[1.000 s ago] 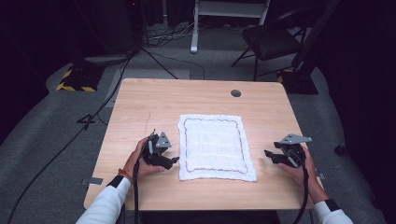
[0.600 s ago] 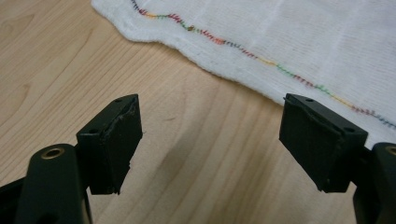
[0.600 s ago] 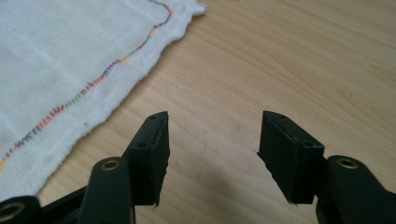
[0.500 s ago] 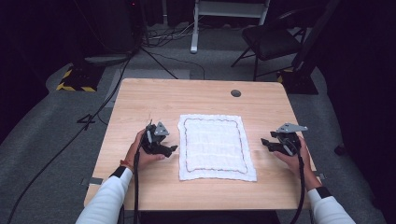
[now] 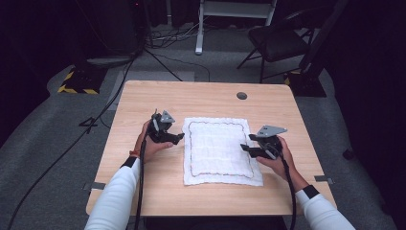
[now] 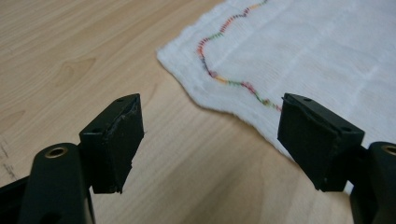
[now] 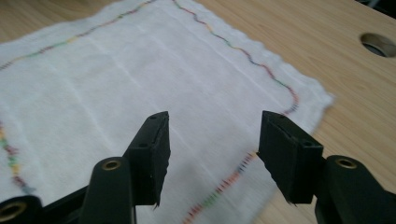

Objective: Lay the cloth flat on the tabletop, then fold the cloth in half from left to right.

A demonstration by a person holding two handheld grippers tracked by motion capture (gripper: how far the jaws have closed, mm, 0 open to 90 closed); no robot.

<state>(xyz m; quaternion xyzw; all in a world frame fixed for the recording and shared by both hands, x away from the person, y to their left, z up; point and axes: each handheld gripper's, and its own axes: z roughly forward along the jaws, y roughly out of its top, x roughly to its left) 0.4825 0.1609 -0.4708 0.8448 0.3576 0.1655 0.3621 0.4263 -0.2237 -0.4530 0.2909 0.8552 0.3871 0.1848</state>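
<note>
Two hand-held grippers flank one white cloth [image 5: 219,151] that lies flat near the middle of the wooden bench [image 5: 143,100], a wavy line of many-coloured stitching running just inside its edges. At the left, the left hand-held gripper [image 5: 176,137] sits just beside the cloth's left edge, near the far left corner, held in the person's left hand [image 5: 149,143]; its jaws stand well apart with nothing between them. In the left gripper view that hand-held gripper [image 6: 210,140] hovers over bare wood, its right jaw over the cloth's [image 6: 299,51] hem, with the rounded corner just ahead. Moving across, the cloth shows faint fold creases. At the right, the right hand-held gripper [image 5: 246,149] reaches over the cloth's right edge, held in the right hand [image 5: 274,157], jaws also apart and empty. In the right gripper view this hand-held gripper [image 7: 212,158] hangs above the cloth [image 7: 140,79] just inside its stitched border, and a round cable hole [image 7: 377,44] shows in the bench beyond.
</note>
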